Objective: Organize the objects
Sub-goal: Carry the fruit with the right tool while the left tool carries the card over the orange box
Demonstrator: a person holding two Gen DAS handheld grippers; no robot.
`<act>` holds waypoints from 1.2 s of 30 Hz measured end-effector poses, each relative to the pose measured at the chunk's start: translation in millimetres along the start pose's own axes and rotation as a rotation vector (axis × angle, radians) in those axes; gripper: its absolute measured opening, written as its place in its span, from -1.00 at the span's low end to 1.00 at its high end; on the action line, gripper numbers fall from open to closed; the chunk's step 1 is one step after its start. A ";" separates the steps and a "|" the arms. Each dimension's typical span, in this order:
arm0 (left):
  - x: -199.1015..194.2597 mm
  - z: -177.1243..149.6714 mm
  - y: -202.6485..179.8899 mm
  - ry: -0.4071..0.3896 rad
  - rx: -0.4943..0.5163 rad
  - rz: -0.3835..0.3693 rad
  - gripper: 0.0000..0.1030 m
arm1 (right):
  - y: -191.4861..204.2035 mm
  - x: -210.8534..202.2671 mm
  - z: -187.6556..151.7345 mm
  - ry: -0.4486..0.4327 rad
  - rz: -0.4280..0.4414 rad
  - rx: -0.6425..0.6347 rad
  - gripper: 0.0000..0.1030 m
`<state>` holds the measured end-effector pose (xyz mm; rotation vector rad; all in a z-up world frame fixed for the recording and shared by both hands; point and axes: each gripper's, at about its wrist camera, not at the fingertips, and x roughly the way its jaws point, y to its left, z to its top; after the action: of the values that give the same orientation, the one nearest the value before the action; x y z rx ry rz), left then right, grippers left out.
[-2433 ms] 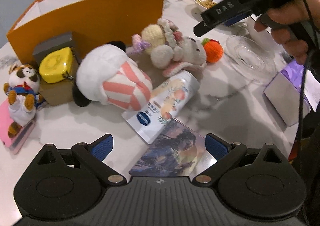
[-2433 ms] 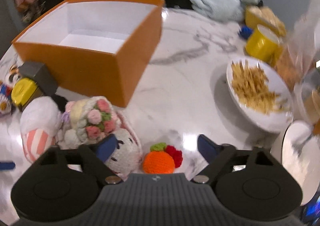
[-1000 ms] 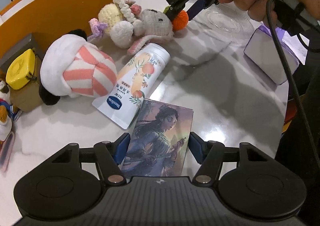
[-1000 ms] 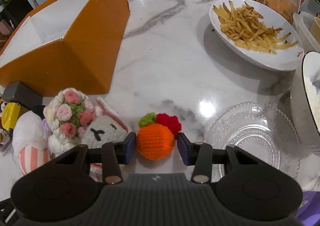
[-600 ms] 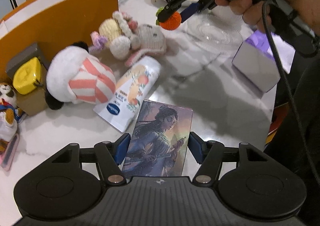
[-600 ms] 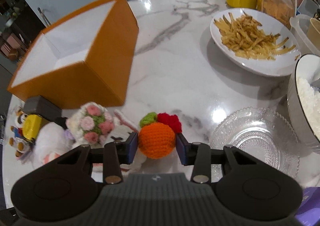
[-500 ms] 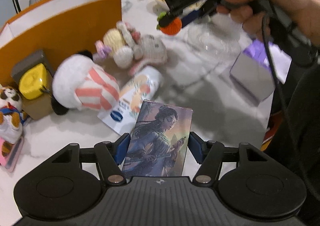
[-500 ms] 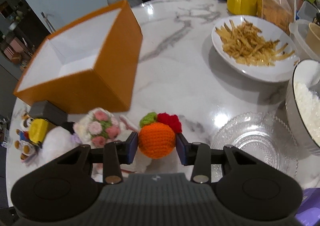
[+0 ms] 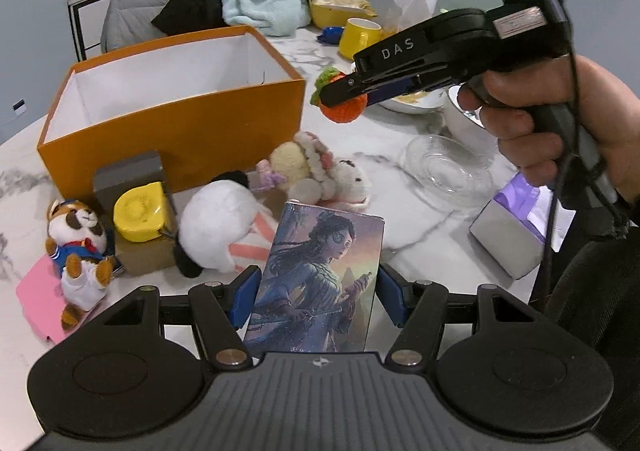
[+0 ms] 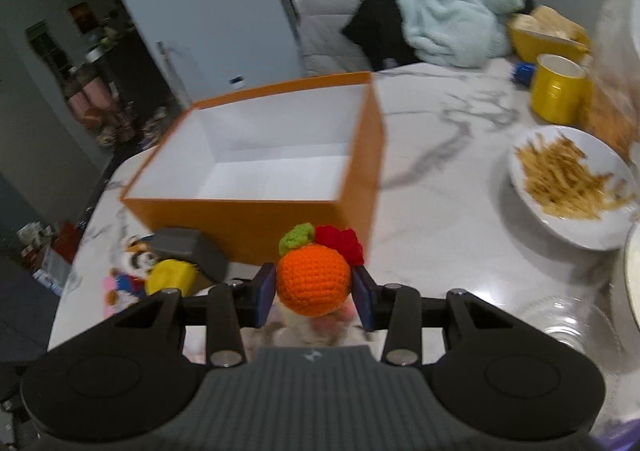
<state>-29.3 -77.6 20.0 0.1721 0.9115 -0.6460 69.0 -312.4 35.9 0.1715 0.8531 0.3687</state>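
My left gripper (image 9: 316,297) is shut on a picture box (image 9: 316,279) printed with a painted figure, held up off the marble table (image 9: 404,143). My right gripper (image 10: 314,289) is shut on an orange crochet fruit (image 10: 314,279) with a green leaf and red tuft, in the air in front of the open orange box (image 10: 256,219). In the left wrist view that gripper (image 9: 344,93) and the fruit (image 9: 344,109) hang just right of the orange box (image 9: 180,119), a hand on the handle. The box's white inside holds nothing.
On the table lie a striped white plush (image 9: 220,227), a crochet bunny with flowers (image 9: 316,175), a raccoon plush (image 9: 76,239) on a pink case, a yellow case (image 9: 140,211), a glass dish (image 9: 444,167), a silver box (image 9: 508,235), a plate of fries (image 10: 568,183) and a yellow mug (image 10: 558,93).
Both grippers have risen from the table with their loads. The fruit has come up level with the orange box's rim, and the picture box now hides the white tube.
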 end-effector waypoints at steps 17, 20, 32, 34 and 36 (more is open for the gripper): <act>-45.1 105.1 66.0 -0.127 0.020 0.184 0.38 | 83.2 -17.2 90.1 -0.125 0.080 -0.159 -0.17; -46.5 133.8 84.0 -0.180 -0.002 0.220 0.38 | 94.2 -22.9 116.1 -0.160 0.075 -0.173 -0.17; 28.7 182.7 153.7 -0.114 -0.058 0.369 0.38 | 110.3 45.6 166.5 -0.098 -0.005 -0.187 -0.17; 43.8 177.2 164.4 -0.077 -0.077 0.376 0.38 | 107.0 69.9 162.8 -0.057 -0.017 -0.168 -0.17; 58.6 170.2 171.3 -0.042 -0.093 0.383 0.38 | 101.7 92.5 158.0 -0.018 -0.022 -0.143 -0.17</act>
<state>212.7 -35.3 57.1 0.2419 0.8373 -0.2511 219.4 -183.1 103.2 0.0332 0.8070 0.4049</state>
